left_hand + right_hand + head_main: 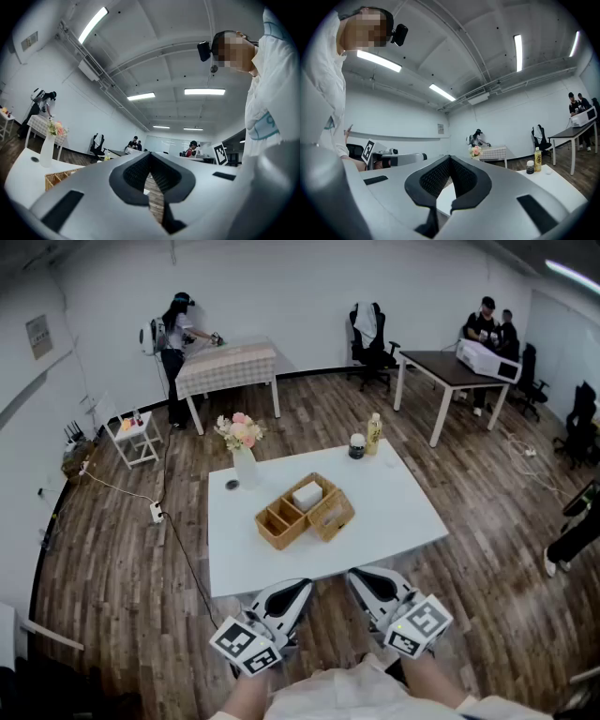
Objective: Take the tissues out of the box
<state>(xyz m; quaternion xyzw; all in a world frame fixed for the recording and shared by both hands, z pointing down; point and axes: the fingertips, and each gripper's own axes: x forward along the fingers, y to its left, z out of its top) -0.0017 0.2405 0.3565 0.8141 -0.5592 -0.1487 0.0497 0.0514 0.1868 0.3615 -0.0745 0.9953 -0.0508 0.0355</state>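
A wicker box (284,521) with compartments sits in the middle of the white table (394,512). A white pack of tissues (307,494) lies in its far compartment. A smaller wicker piece (331,516) leans against the box's right side. My left gripper (298,591) and right gripper (362,577) hang side by side just off the table's near edge, both shut and holding nothing, well short of the box. In the left gripper view the shut left gripper (150,164) fills the frame, with the box's edge (58,177) at the left. The right gripper (450,161) is shut too.
A vase of flowers (242,442) and a small dark disc (232,485) stand at the table's far left. A yellow bottle (374,433) and a jar (356,446) stand at its far edge. Other tables, chairs and people are farther back in the room.
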